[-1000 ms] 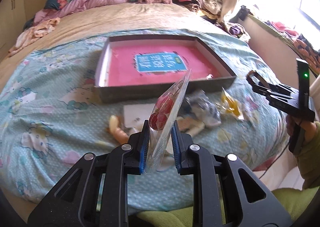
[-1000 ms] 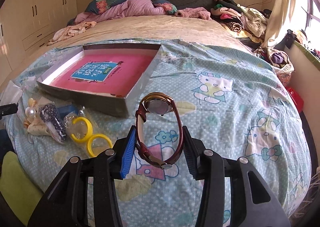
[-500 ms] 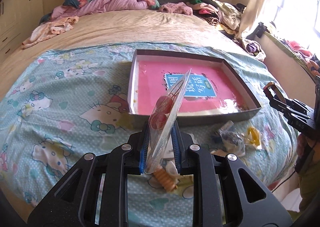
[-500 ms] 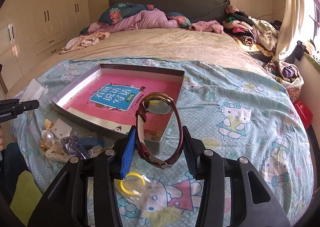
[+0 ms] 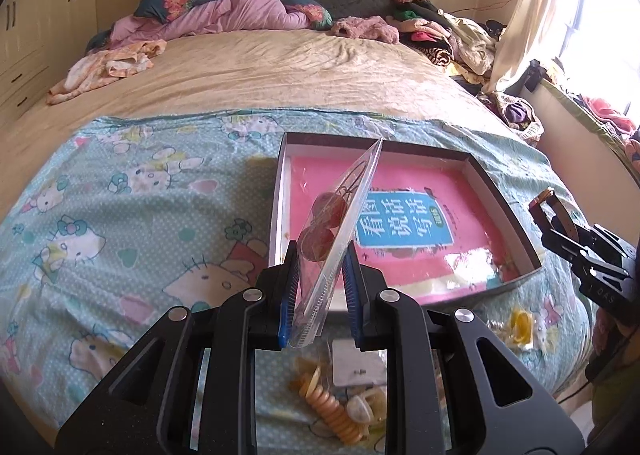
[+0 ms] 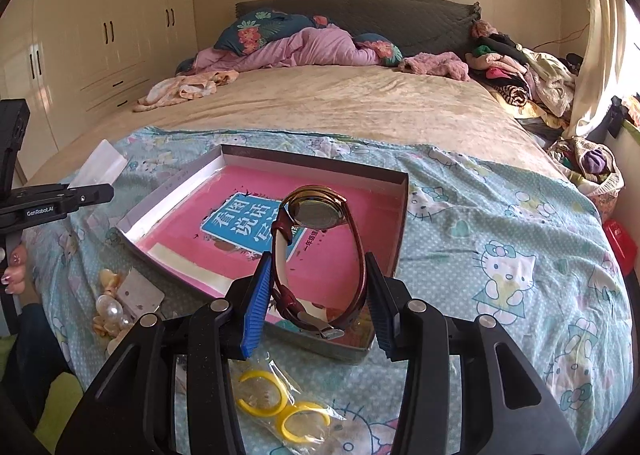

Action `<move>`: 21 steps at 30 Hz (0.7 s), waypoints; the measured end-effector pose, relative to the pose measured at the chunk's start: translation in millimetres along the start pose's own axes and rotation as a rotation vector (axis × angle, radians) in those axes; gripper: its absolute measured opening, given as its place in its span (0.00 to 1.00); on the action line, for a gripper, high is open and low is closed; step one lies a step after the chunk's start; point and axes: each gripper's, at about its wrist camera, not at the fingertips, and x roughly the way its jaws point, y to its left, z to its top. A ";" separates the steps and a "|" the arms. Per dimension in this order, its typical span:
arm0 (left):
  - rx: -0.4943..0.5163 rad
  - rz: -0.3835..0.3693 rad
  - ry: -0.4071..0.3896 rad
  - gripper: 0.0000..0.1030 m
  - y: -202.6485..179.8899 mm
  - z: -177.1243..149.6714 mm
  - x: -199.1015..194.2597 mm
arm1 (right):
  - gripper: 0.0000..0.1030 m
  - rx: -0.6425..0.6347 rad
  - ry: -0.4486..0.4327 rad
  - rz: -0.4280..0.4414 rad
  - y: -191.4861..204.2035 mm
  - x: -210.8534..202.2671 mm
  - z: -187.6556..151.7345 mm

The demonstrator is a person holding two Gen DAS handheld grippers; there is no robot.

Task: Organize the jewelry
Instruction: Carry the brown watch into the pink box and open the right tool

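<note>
1. Left gripper (image 5: 318, 287) pinches a clear packet (image 5: 340, 231) holding red earrings, poised over the box's (image 6: 402, 215) near-left corner.
2. Right gripper (image 6: 318, 297) clamps a red-strapped watch (image 6: 318, 255) above the box's near wall.
3. Advice: carry each item past the raised rim before letting go, lowering flat onto the pink floor.
4. The box interior offers open room; loose trinkets (image 6: 112, 303) crowd the bedsheet (image 6: 500, 223) in front.

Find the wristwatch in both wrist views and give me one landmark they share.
Left wrist view: the wristwatch sits at the far right edge, small, held in the right gripper.
Right wrist view: wristwatch at centre foreground, its red strap clamped between the right gripper's blue fingers.
Shared landmark: the shallow box with the pink book inside, on the Hello Kitty sheet.
</note>
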 end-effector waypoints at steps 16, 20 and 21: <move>0.021 -0.016 0.055 0.14 -7.2 16.7 49.5 | 0.41 0.025 0.013 0.002 -6.5 34.1 18.7; 0.024 -0.014 0.079 0.14 -8.6 13.8 62.7 | 0.41 0.035 0.034 0.010 -7.9 43.8 18.7; 0.025 -0.015 0.085 0.14 -8.6 13.5 66.0 | 0.41 0.037 0.042 0.015 -8.2 47.5 19.0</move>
